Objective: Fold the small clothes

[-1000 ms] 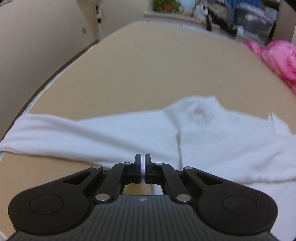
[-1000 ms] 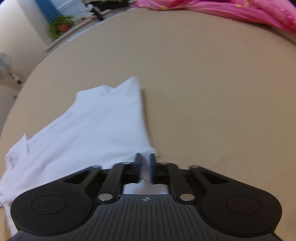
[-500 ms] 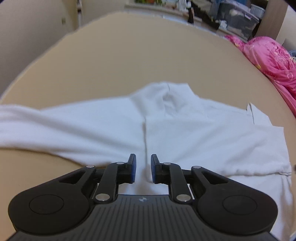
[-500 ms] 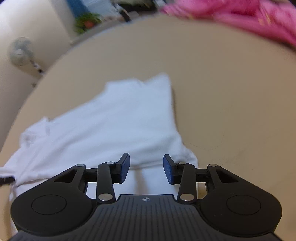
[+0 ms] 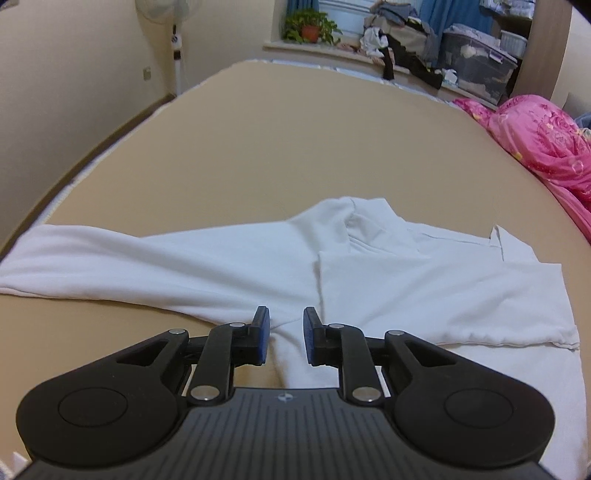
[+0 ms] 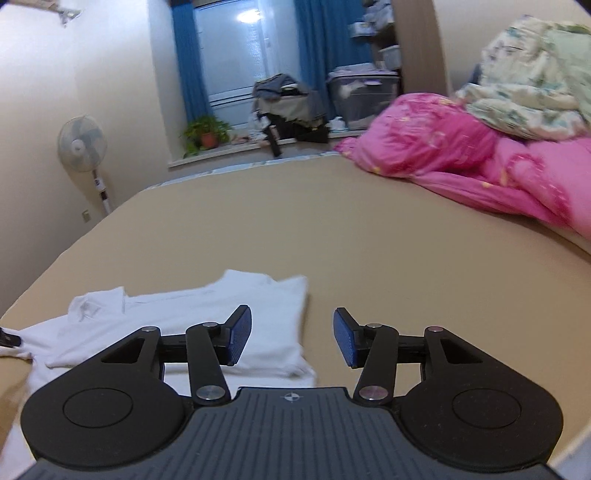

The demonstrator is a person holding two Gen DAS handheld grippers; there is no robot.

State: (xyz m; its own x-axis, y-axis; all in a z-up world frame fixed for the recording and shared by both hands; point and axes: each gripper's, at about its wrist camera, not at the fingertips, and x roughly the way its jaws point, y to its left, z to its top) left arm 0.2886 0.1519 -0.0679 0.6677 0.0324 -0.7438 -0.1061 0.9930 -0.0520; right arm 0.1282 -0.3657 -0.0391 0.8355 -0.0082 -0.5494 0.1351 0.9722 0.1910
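A white long-sleeved garment (image 5: 406,280) lies flat on the tan bed sheet (image 5: 295,140), its right part folded over the body and one sleeve (image 5: 110,262) stretched out to the left. My left gripper (image 5: 286,338) hovers just above the garment's near edge, open by a narrow gap, with no cloth between its blue pads. In the right wrist view the same garment (image 6: 207,325) lies low and left. My right gripper (image 6: 291,341) is raised over its right edge, its jaws opening, nothing between them.
A pink quilt (image 6: 480,177) with a pale floral blanket (image 6: 535,81) on top is heaped along the bed's right side. Beyond the bed's far end are a windowsill with a potted plant (image 5: 310,27), piled clothes, storage bins (image 5: 476,66) and a standing fan (image 6: 83,144) by the left wall.
Both grippers went from shut at the garment's near edge to open and let the cloth go. The right gripper rose and tilted up so more of the room shows; the left lifted slightly.
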